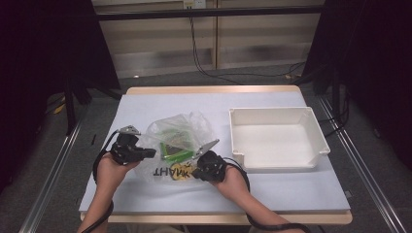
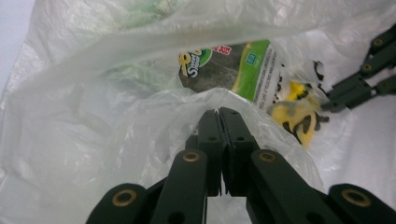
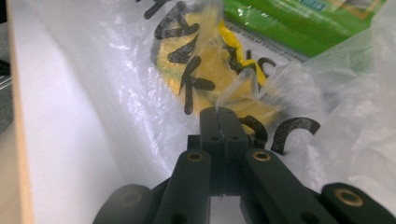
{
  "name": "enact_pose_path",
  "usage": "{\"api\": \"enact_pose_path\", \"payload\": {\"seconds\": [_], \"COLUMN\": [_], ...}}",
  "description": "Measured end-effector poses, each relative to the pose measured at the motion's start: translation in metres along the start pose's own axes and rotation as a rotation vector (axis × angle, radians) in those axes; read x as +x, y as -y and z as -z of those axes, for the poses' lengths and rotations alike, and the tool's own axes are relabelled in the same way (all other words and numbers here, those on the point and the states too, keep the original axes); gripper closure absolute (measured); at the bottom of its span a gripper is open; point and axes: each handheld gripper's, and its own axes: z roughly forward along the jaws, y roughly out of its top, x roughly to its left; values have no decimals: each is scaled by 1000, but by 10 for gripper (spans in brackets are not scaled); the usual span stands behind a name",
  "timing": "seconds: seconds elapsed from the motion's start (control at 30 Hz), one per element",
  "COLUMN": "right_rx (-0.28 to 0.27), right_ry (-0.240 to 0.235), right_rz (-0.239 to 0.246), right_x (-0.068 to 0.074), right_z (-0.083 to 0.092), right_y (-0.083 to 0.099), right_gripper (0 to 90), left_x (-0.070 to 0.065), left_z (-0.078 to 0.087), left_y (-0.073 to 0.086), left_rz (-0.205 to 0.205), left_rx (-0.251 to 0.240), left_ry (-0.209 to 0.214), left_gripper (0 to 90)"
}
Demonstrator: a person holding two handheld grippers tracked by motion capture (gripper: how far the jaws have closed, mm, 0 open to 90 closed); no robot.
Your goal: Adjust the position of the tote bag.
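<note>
A clear plastic bag (image 1: 180, 141) with black "THANK" lettering and a yellow print lies on the table, left of centre. Inside it are green snack packets (image 1: 174, 151); one packet (image 2: 233, 70) shows in the left gripper view and another green packet (image 3: 299, 23) in the right gripper view. My left gripper (image 1: 151, 153) is shut on the bag's left edge; its jaws pinch the plastic film (image 2: 219, 100). My right gripper (image 1: 194, 172) is shut on the bag's near edge by the yellow print (image 3: 205, 60). The right gripper's jaws (image 2: 359, 86) also appear in the left gripper view.
A white plastic bin (image 1: 274, 138) stands to the right of the bag with nothing in it. The table (image 1: 291, 189) has a pale blue top with a wooden edge. Metal rails run along both sides on the floor.
</note>
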Motion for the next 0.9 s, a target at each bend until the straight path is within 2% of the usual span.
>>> {"api": "enact_pose_path", "payload": {"seconds": [0.13,0.23,0.33,0.47,0.6,0.67,0.7,0.8,0.9], "right_rx": [14,29,21,-23,-31,-49,-52,-44,-50], "right_ry": [-42,-48,-41,-37,-21,-11,-5,3,13], "right_rz": [0,13,9,-12,2,14,20,65,88], "right_x": [5,11,11,7,8,7,7,7,9], "right_z": [3,5,7,14,22,25,26,26,28], "right_y": [4,7,6,-2,-14,-20,-23,-30,-38], "right_gripper": [900,900,900,877,830,764,760,682,682], "left_x": [1,1,0,-1,0,-1,-1,-3,-6], "left_z": [-4,-6,-8,-7,-6,-5,-5,-5,-4], "left_y": [-2,-2,-2,-1,1,1,2,1,-1], "left_rz": [-2,-2,-6,-9,-2,-3,-1,-6,-6], "left_rx": [3,-2,-2,1,3,6,10,17,21], "left_ry": [-6,-5,-1,0,3,7,11,11,20], "left_gripper": [879,880,879,884,887,888,893,894,894]}}
